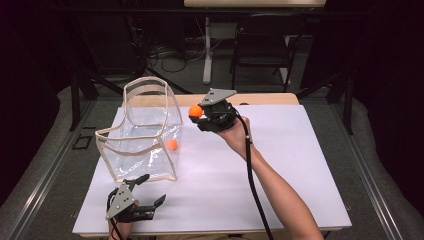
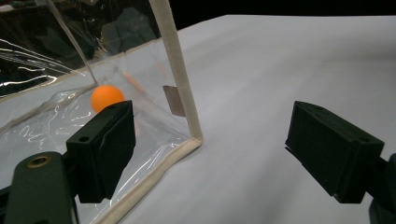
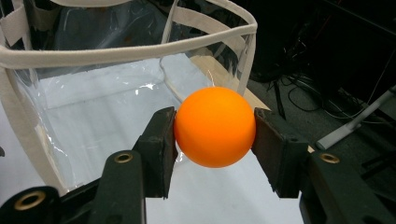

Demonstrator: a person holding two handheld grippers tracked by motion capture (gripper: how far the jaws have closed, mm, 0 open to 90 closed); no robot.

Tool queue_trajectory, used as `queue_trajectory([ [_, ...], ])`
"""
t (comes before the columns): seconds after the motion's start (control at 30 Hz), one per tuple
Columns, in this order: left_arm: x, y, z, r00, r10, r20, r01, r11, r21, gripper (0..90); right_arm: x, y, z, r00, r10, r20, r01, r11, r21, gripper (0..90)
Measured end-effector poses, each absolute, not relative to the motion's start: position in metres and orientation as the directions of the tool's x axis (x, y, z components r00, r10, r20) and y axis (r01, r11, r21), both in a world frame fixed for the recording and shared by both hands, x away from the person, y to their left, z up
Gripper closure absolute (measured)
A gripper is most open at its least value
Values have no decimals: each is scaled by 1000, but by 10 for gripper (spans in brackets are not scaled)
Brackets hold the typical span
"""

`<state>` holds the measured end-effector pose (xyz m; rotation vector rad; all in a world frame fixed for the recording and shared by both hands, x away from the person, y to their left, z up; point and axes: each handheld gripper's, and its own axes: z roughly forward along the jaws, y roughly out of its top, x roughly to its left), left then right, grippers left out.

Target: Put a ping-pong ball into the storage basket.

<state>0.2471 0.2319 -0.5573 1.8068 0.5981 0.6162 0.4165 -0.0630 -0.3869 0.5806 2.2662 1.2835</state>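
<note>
A clear plastic bag (image 1: pixel 142 137) with cream trim stands open on the white table (image 1: pixel 280 165). One orange ball (image 1: pixel 172 144) lies inside it near its right wall; the left gripper view shows that ball (image 2: pixel 107 97) through the plastic. My right gripper (image 1: pixel 197 114) is raised just right of the bag's rim, shut on a second orange ball (image 3: pixel 215 126) that sits squarely between its pads. The left gripper (image 1: pixel 150 191) rests open near the table's front edge, by the bag's front corner (image 2: pixel 196 137), with nothing between its jaws.
A dark chair (image 1: pixel 262 47) and a white table leg (image 1: pixel 207 50) stand on the floor beyond the table, among cables. The white surface stretches bare to the right of the bag.
</note>
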Motion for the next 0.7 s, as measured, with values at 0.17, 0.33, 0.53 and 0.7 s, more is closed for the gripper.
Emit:
queue_trajectory([
  [0.17, 247, 232, -557, 737, 665, 122, 103, -289, 952, 157, 415, -61, -383, -804, 562, -194, 122, 476, 871, 501],
  [0.33, 246, 233, -557, 739, 663, 122, 101, -288, 952, 157, 414, -59, -380, -802, 562, -203, 117, 480, 870, 501],
  [0.53, 246, 233, -557, 739, 662, 124, 101, -291, 951, 157, 415, -58, -376, -801, 563, -203, 111, 473, 874, 501],
  [0.7, 247, 233, -557, 738, 664, 122, 101, -288, 952, 157, 415, -55, -372, -802, 560, -207, 103, 472, 876, 501],
])
